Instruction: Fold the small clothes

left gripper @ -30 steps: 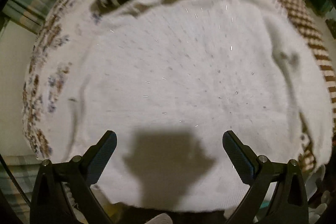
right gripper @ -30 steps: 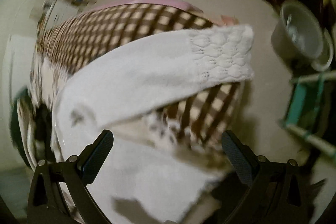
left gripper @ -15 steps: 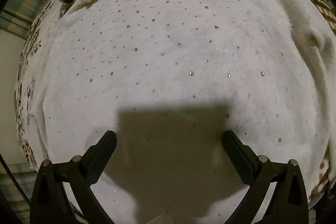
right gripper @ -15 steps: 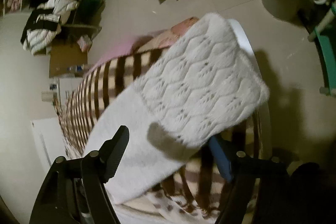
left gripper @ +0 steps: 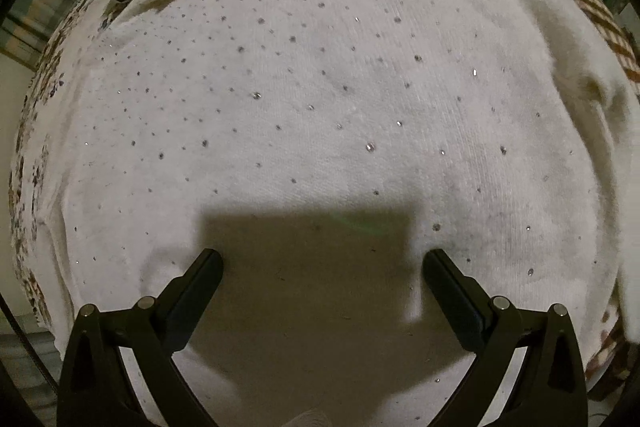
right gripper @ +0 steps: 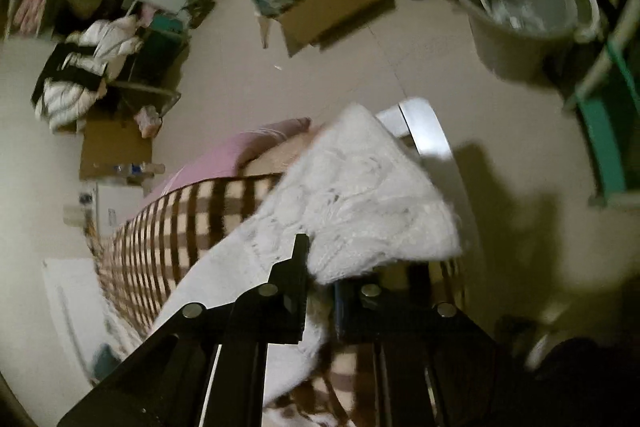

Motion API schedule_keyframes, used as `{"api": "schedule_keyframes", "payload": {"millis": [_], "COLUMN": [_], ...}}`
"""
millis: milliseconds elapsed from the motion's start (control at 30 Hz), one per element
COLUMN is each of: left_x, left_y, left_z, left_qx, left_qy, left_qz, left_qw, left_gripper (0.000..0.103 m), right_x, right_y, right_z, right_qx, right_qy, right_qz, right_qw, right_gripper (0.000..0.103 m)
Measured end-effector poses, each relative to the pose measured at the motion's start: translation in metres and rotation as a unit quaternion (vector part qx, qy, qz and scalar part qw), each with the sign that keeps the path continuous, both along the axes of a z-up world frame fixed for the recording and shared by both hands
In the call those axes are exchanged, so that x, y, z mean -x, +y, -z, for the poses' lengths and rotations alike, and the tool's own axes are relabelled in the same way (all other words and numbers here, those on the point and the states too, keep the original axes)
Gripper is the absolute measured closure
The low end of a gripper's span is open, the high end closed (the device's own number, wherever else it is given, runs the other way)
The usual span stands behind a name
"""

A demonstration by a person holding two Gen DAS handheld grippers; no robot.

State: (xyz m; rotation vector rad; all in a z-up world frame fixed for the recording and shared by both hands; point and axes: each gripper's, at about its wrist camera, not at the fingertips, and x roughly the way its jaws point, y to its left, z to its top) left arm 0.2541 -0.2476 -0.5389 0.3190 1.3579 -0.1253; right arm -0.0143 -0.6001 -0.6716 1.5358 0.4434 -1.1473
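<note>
you have the sleeve pinched, ready to fold it in.

your right gripper (right gripper: 316,267) has just closed its jaws on the lacy knit cuff of the white sweater's sleeve (right gripper: 360,211), so you can carry it across; the fluffy white sequin-dotted sweater (left gripper: 320,87) lies spread on the brown-and-cream checked blanket (right gripper: 168,227). your left gripper (left gripper: 322,267) hovers wide open, holding nothing; whether its tips touch the knit, i can't tell.
</note>
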Motion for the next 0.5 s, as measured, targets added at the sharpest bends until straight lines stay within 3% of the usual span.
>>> {"api": "schedule_keyframes", "payload": {"millis": [100,233,367,467,500], "left_x": [-0.004,-0.020,-0.040,-0.053,-0.056], "left_y": [0.016,0.049,0.094,0.139,0.153], "left_z": [-0.007,-0.018,-0.026,-0.032,-0.034], "left_qx": [0.010,0.017,0.025,0.027,0.027], "left_qy": [-0.010,-0.019,-0.029,-0.036,-0.039], "left_qz": [-0.005,-0.035,-0.080,-0.116,-0.129], "left_qw": [0.9999,0.9990,0.9961,0.9922,0.9906], "left_gripper": [0.000,0.000,0.000,0.000,0.000], "right_x": [-0.019,-0.069,-0.147,-0.223,-0.254], "right_y": [-0.001,0.008,0.039,0.082,0.105], "right_z": [-0.038,-0.111,-0.192,-0.234,-0.243], "right_qx": [0.047,0.123,0.203,0.243,0.252], "right_qy": [0.026,0.031,0.019,0.010,0.009], "right_qz": [-0.051,-0.130,-0.234,-0.325,-0.364], "right_qw": [0.997,0.983,0.951,0.914,0.897], "right_gripper": [0.094,0.094,0.094,0.094,0.094]}}
